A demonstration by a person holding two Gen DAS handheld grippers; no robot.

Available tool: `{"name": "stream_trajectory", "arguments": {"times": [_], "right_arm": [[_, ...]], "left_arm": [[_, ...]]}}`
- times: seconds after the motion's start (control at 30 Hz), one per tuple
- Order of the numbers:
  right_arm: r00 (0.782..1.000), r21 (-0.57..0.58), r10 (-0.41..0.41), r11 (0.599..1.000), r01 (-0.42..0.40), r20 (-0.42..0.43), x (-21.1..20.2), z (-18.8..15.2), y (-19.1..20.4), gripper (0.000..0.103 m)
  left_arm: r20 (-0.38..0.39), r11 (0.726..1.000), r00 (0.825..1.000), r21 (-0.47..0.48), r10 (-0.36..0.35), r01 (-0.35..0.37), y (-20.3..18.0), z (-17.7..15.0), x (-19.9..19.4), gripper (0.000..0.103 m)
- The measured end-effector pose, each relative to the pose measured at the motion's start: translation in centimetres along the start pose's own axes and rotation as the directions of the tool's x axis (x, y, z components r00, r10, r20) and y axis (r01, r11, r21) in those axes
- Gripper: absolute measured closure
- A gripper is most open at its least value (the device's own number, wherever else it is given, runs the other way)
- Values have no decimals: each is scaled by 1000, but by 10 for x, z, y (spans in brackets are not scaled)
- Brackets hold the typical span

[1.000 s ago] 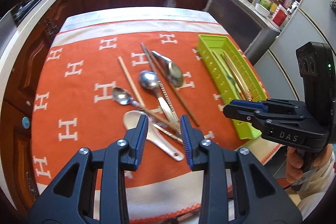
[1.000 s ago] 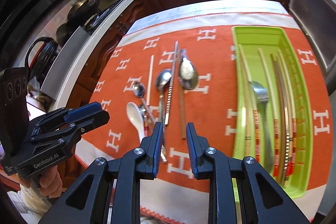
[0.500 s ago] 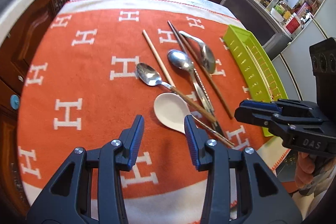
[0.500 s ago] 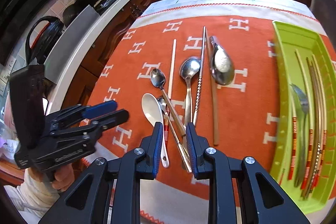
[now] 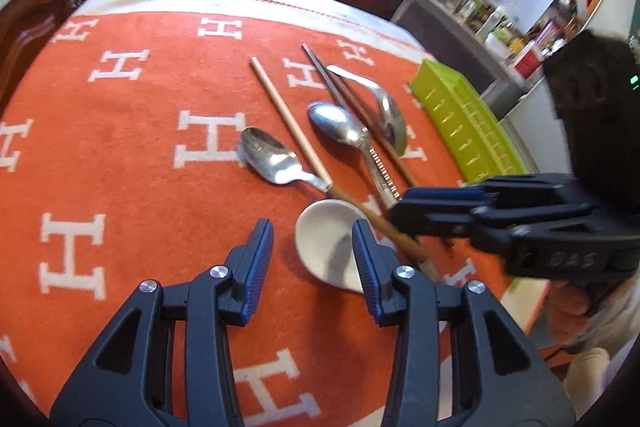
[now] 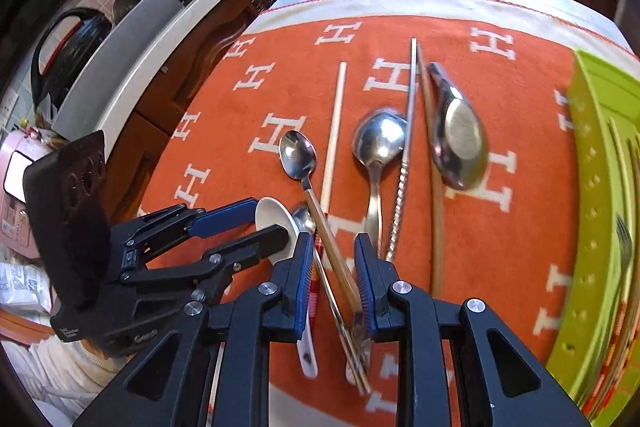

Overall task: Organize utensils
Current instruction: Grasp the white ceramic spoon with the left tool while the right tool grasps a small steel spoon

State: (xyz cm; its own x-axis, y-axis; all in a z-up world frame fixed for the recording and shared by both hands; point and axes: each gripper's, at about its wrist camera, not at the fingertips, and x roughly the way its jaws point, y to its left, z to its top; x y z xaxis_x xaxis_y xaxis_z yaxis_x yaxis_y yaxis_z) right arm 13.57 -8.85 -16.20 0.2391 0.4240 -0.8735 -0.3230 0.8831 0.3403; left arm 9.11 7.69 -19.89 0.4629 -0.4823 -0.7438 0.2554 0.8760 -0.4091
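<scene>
Several utensils already lie in the green tray (image 6: 596, 147) at right; spoons and chopsticks (centre frame) remain. Right gripper (image 6: 334, 277), spread, straddles the wooden-handled spoon (image 6: 298, 157); left gripper (image 5: 312, 259) spread beside the white spoon (image 5: 330, 247).

Both wrist cameras are looking forward and down along their own jaws, sitting close above the near edge of the bench (image 5: 120, 155). The left view is facing toward the far right corner; the right view is facing the far edge. Both are sharing the utensil cluster, where the white spoon (image 5: 328, 243) (image 6: 272, 223) is lying.
</scene>
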Motion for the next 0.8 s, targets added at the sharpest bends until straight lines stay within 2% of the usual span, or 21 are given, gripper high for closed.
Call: {"name": "stream_trajectory", "arguments": {"times": [0.07,0.17,0.27,0.37,0.4,0.43,0.67,0.8], "right_arm": [[1000,-14,-16,1000,16,-21,9,4,0,82],[999,-27,-20,999,18,-49,21,4,0,84],[998,-32,-13,999,11,-58,27,4,-1,85],[998,-35,-19,999,17,-53,28,6,0,86],[998,-39,-32,999,30,-52,29,7,1,88],[998,-49,-35,998,33,-51,29,7,1,91],[1000,-63,-26,998,25,-14,24,0,9,95],[999,-57,-19,998,20,32,9,-3,13,96]], "left_arm": [[11,998,998,-22,-57,57,4,2,6,65],[8,994,994,-24,-106,106,3,5,13,65],[-1,992,992,-12,-126,126,1,6,18,68],[3,993,993,-14,-117,117,1,6,19,96],[10,992,993,-24,-121,121,2,6,19,99],[23,992,993,-35,-120,121,3,5,16,99],[22,995,996,-55,-82,84,-3,5,12,99],[45,994,995,-57,-94,97,-4,5,-13,99]]}}
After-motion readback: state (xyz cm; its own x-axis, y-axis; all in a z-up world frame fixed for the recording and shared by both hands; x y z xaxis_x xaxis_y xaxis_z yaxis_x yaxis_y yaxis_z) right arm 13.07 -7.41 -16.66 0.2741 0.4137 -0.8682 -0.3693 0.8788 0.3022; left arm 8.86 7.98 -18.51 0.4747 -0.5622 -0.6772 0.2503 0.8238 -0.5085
